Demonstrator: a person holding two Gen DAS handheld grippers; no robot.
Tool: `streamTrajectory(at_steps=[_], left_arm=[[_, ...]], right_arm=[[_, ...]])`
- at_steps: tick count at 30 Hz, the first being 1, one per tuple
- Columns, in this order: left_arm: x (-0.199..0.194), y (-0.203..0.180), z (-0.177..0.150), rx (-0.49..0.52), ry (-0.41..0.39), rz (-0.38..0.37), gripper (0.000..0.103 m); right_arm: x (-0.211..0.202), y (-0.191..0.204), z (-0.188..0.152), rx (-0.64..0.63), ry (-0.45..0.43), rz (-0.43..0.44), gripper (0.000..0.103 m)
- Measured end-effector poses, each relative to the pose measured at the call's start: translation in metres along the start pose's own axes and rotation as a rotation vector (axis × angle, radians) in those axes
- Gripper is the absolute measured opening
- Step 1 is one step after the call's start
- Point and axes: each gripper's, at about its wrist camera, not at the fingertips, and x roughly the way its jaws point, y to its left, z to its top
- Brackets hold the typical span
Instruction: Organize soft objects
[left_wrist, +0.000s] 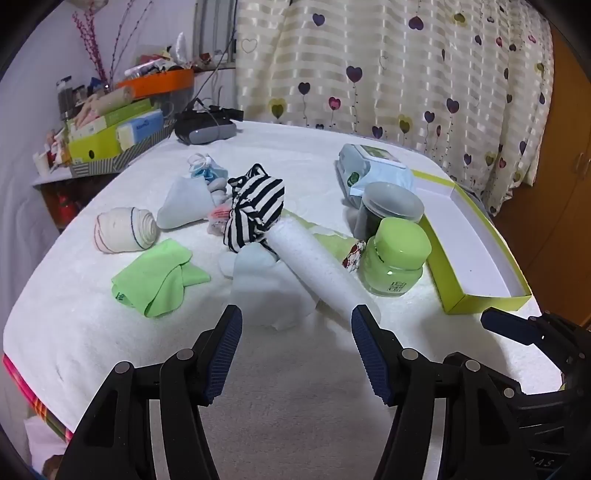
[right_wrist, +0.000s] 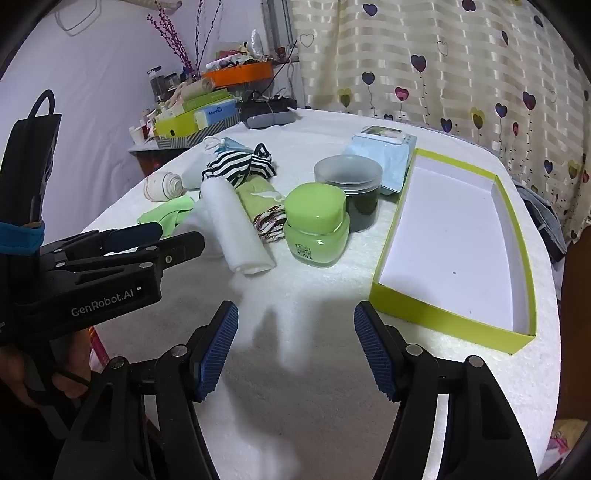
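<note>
Soft things lie in a heap on the white towel-covered table: a white rolled towel, a black-and-white striped cloth, a green cloth, a rolled cream sock and a pale blue cloth. My left gripper hovers open just short of the white roll's near end, nothing between its fingers. In the right wrist view the white rolled towel lies ahead to the left, and my right gripper is open over bare towel. An empty lime-edged box lies to its right.
A green-lidded jar and a dark jar with a grey lid stand beside the box, a wipes pack behind them. A cluttered side shelf with boxes sits far left. A heart-patterned curtain hangs behind.
</note>
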Motion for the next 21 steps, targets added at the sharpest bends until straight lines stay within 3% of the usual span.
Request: streamTrajectory(at_steps=[11,21], left_arm=[[0.006,0.008,-0.005,0.006,-0.003,0.031,0.062],[-0.003,0.005,0.000,-0.006,0.004,0.006,0.062]], right_arm=[[0.006,0.001,-0.001,-0.003,0.002,0.006,0.066],[0.003,0.003,0.002,-0.004,0.001,0.006,0.066]])
